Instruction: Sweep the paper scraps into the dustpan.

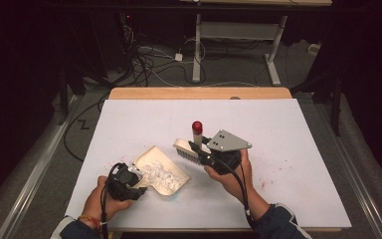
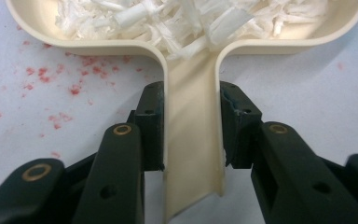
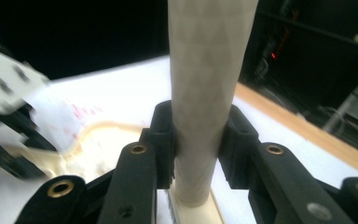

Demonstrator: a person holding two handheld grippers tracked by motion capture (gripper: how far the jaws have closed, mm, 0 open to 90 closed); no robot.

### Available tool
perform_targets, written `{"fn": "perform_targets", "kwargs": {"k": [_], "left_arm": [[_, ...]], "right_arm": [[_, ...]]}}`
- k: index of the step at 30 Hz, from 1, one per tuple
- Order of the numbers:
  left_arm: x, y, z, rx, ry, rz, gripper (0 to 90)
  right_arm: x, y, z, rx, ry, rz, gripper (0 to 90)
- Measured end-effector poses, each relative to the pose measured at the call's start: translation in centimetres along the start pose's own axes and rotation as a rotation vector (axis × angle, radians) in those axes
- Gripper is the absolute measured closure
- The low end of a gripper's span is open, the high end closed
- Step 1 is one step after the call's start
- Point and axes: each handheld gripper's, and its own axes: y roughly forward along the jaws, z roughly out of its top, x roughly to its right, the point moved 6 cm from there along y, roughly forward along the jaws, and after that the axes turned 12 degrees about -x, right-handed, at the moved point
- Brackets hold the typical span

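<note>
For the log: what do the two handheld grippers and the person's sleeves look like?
Both grippers, left and right, are black with brass-coloured pivot rivets on their fingers. A black cable trails from each. The right carries a grey triangular plate. Dark blue sleeves; a red-and-yellow wristband on the left wrist.

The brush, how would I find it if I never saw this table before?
Look at the white table, then at the right gripper near its middle. The brush is clamped in it, bristles down, beside the cream dustpan full of white paper shreds. Its upright handle with a red tip sets it apart.
</note>
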Motion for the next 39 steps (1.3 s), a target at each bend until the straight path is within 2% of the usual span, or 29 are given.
{"fn": "perform_targets", "kwargs": {"k": [4, 6, 9, 11, 15, 17, 18, 20, 24, 28, 30, 33, 37, 39], "left_arm": [[-0.1, -0.2, -0.2, -0.011, 0.000, 0.030, 63.1], [-0.1, -0.1, -0.4, -0.016, -0.007, 0.042, 63.1], [-0.1, -0.1, -0.5, -0.022, -0.009, 0.057, 63.1], [0.0, -0.1, -0.4, -0.024, -0.009, 0.072, 63.1], [-0.1, 0.0, -0.5, -0.016, -0.011, 0.055, 63.0], [-0.1, 0.0, -0.6, -0.015, -0.013, 0.047, 63.0], [-0.2, 0.0, -0.6, -0.016, -0.013, 0.044, 63.1], [-0.2, 0.0, -0.6, -0.014, -0.014, 0.041, 63.1], [-0.2, 0.1, -0.5, -0.007, -0.030, 0.023, 63.0], [-0.2, 0.1, -0.4, -0.007, -0.031, 0.022, 63.0], [-0.3, 0.1, -0.4, -0.008, -0.030, 0.019, 63.1], [-0.6, 0.1, -0.5, -0.005, -0.029, 0.013, 63.0], [-1.0, 0.1, -0.8, -0.007, -0.036, 0.024, 63.0], [-1.1, 0.1, -0.9, -0.003, -0.039, 0.019, 63.0]], "right_arm": [[-0.4, 0.6, -1.6, -0.062, -0.014, -0.010, 70.7], [-1.1, 0.4, -1.9, -0.067, -0.010, 0.028, 70.7], [-3.1, 0.2, -1.9, -0.072, -0.043, 0.052, 70.4], [-4.3, 0.3, -1.7, -0.064, -0.048, 0.094, 70.3], [-5.3, 0.1, -1.1, -0.038, -0.050, 0.144, 70.7], [-5.3, -0.6, -0.7, -0.021, -0.043, 0.171, 70.7], [-5.3, -0.8, -0.5, -0.017, -0.047, 0.167, 70.6], [-5.0, -1.3, -0.2, -0.010, -0.062, 0.128, 70.6], [-4.0, -1.9, 0.0, 0.002, -0.041, 0.120, 70.6], [-2.8, -2.3, 0.0, 0.015, -0.044, 0.055, 70.6], [-2.3, -2.6, 0.0, 0.020, -0.038, 0.037, 70.6], [-2.2, -3.4, 0.0, 0.040, -0.026, 0.089, 70.6], [-2.4, -4.1, -0.2, 0.026, -0.033, 0.117, 70.6], [-2.6, -4.6, -0.3, 0.032, -0.027, 0.157, 70.7]]}}
